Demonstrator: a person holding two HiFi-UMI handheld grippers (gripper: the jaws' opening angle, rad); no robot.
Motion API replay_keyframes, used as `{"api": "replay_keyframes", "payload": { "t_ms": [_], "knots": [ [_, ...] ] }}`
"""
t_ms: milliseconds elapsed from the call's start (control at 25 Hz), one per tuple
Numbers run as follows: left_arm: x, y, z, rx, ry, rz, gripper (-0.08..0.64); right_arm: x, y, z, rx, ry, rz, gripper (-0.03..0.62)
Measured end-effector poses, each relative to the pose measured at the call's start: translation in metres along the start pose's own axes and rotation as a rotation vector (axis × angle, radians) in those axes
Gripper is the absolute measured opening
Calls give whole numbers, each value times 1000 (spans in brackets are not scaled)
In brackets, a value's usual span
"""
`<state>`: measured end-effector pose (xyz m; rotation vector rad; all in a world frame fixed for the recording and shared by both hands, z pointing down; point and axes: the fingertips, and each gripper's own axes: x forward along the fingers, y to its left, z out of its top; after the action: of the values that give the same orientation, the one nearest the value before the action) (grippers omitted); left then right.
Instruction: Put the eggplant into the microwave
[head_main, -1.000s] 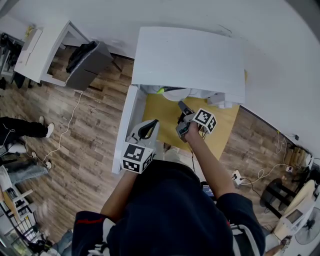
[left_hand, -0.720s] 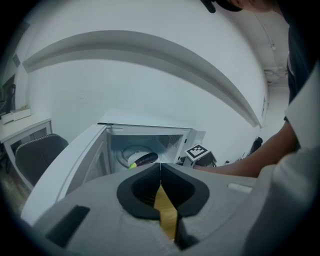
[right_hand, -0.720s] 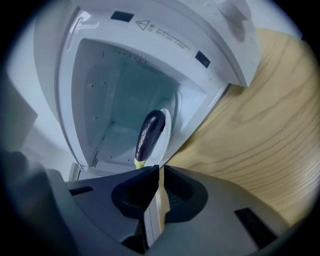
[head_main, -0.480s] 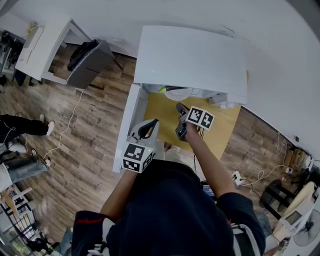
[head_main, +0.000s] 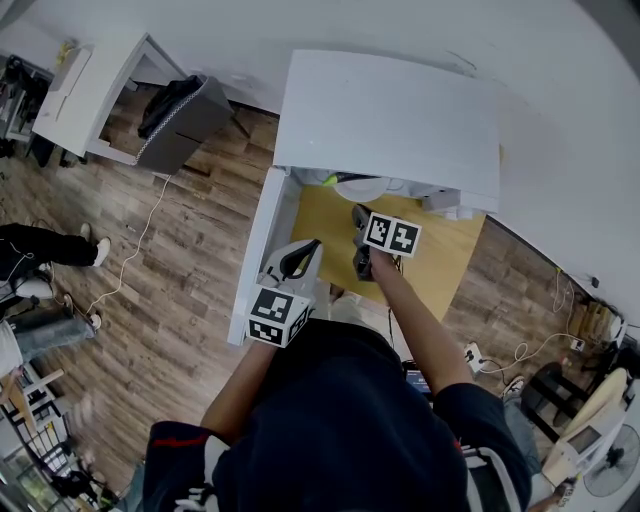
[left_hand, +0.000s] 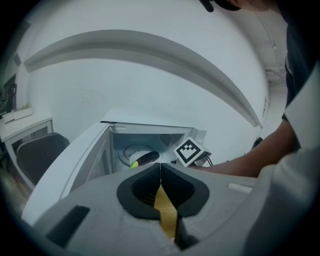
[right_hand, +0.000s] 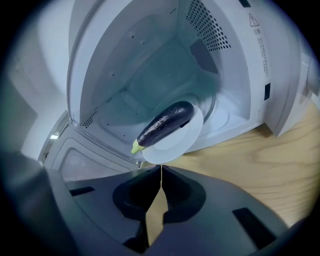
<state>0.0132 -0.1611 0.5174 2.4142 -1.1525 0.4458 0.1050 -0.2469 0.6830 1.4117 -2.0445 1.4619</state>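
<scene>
Wooden tabletop (right_hand: 260, 165) holds the open microwave (right_hand: 150, 75), where mid-frame in the right gripper view the eggplant (right_hand: 165, 122) lies on a plate (right_hand: 175, 146) that seems to overhang the sill, so the right gripper (right_hand: 161, 168), jaws pressed together on nothing just below, could knock it out, while the left gripper (left_hand: 160, 166) is likewise closed and empty.

I read even, diffuse room light in the head view, without hard shadows. All views bow strongly at the edges; both gripper views show dark round vignettes. The body of the left gripper (left_hand: 160, 169) is dim and soft; the eggplant (right_hand: 165, 122) carries a sheen.
</scene>
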Motion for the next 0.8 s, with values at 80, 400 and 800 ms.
{"api": "replay_keyframes", "payload": {
  "t_ms": [80, 400, 800],
  "knots": [
    [0, 0, -1, -1, 2, -2, 17, 2, 0, 0, 1, 0, -2, 17],
    [0, 1, -4, -13, 8, -1, 17, 10, 0, 9, -12, 0, -12, 17],
    [2, 2, -4, -22, 13, 4, 17, 20, -1, 27, -13, -8, -18, 17]
  ]
}}
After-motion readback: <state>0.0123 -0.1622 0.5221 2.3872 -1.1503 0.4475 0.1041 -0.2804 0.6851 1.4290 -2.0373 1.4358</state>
